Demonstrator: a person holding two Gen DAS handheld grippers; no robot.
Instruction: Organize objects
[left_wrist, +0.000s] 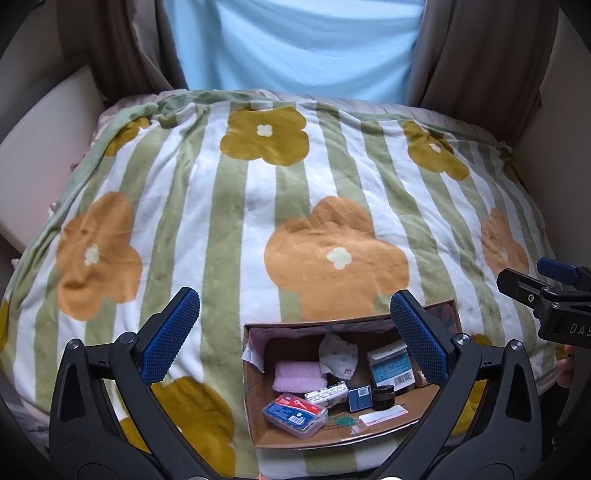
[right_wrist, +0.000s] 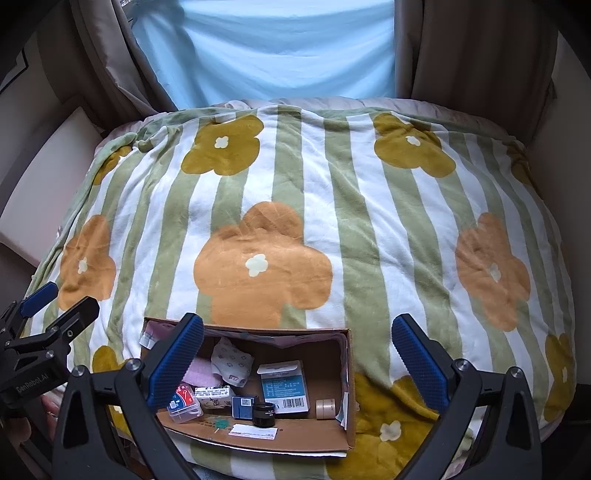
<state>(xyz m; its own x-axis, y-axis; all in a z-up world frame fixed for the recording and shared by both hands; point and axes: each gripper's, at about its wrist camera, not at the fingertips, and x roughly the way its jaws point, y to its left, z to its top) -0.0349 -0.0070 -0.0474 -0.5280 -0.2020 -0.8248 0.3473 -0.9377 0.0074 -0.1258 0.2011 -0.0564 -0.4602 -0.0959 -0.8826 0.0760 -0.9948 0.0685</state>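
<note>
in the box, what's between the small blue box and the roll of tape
The black round lid, right beside the small blue box, then bare cardboard floor up to the roll of tape. The right wrist view shows it.

A home bedroom, by the look of it — a bed (right_wrist: 480, 122) fills most of both views, covered w/ a soft fleece blanket (right_wrist: 317, 192) in green-and-white stripes and big orange and mustard flowers. Behind it, brown curtains (right_wrist: 476, 48) hang either side of a pale blue drape (right_wrist: 273, 48) lit from behind — a window, prob. Beige padded panels (left_wrist: 48, 122) flank the bed.
</note>
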